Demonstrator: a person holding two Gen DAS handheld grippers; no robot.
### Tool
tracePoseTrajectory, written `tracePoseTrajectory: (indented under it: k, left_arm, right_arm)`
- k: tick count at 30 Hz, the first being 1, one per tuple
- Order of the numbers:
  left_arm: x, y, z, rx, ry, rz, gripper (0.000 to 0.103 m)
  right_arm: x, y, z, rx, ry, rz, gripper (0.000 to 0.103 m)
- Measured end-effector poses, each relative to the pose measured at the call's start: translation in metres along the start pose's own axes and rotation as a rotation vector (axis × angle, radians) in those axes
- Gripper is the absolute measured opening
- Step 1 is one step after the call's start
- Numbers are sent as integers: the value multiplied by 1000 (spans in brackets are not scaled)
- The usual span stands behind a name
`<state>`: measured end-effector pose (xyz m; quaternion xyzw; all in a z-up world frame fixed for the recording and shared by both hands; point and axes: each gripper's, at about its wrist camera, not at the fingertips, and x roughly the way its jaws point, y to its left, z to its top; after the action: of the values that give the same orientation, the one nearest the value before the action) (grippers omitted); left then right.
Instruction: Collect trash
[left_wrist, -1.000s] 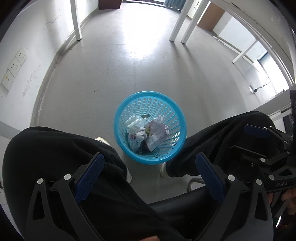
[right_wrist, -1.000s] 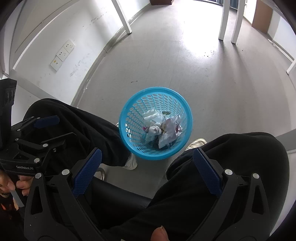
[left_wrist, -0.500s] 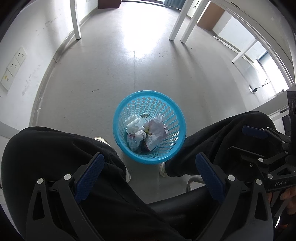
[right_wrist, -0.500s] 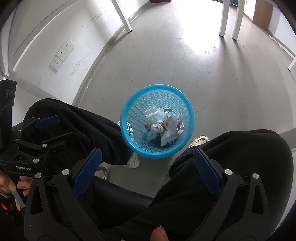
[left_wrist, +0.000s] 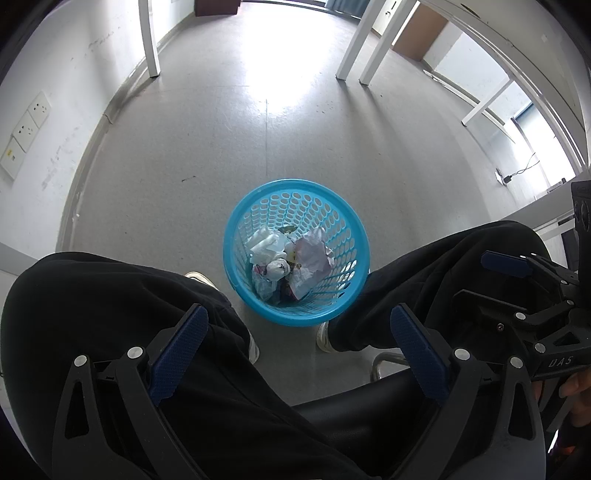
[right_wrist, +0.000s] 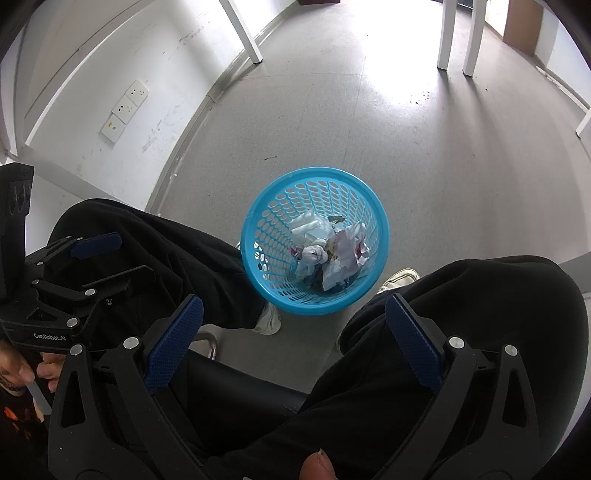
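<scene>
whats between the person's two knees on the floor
The blue basket stands on the grey floor between the two black-trousered legs, with crumpled trash inside. Both wrist views show it; the left tool and right tool hang open above.

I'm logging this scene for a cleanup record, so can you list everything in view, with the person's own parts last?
basket: one, bright blue, perforated plastic, standing on the floor between the person's feet.
crumpled trash: several pieces, white, pale pink and clear, inside the basket.
floor: grey, speckled, with glare further off.
table legs: several, white, at the far end of the floor.
wall sockets: a few white plates on the white wall, to the left.
chair seat: one, black, under the person.
legs: two, in black trousers, either side of the basket.
shoes: two, pale, beside the basket.
left gripper: black with blue pads, open, empty.
right gripper: same, open, empty.
</scene>
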<state>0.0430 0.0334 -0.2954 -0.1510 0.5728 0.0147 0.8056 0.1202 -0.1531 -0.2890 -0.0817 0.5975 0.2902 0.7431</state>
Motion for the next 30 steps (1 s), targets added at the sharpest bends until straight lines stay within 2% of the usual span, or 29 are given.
tracePoseTrajectory:
  k: [30]
  left_arm:
    - [2,-2,-2,-2,3,-4,97]
  right_arm:
    - [1,2,-2,12,3,6,95]
